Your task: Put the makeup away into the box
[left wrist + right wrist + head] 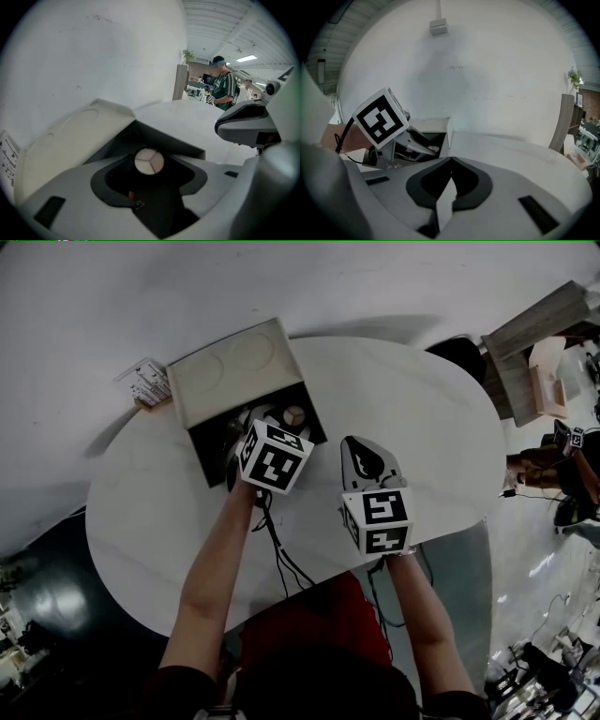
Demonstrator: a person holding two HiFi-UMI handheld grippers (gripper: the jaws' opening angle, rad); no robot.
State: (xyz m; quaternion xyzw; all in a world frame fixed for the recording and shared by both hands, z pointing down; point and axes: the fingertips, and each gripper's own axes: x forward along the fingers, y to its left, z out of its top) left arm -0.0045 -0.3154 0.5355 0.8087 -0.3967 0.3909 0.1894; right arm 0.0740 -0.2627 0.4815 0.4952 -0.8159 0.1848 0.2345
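Down at the left gripper [148, 164], the jaws stand a little apart and clamp a round compact [149, 160] between their tips, its pale face split into three wedges turned toward the camera. The compact sits just inside the dark opening of the box [208, 448], and the head view shows it near the box's right wall, just beyond the gripper's marker cube [273, 457]. The box's flat lid [234, 371] is swung open and lies back on the far side, pale, with two faint round impressions in it.

To the right, the right gripper [450, 161] is clenched on nothing: its two dark pads meet at the tips, and only the white surface [412, 418] shows through the slit below them. It is held just beside the box, near its right front corner, and points toward the far edge of the surface. From its own view the left gripper's cube is seen leaning into the box.

Beyond the box, at the far left edge of the surface, lies a small white printed packet [145, 381], close to the lid's corner. Black cables [281, 563] trail from the grippers toward the person's red top [323, 620].
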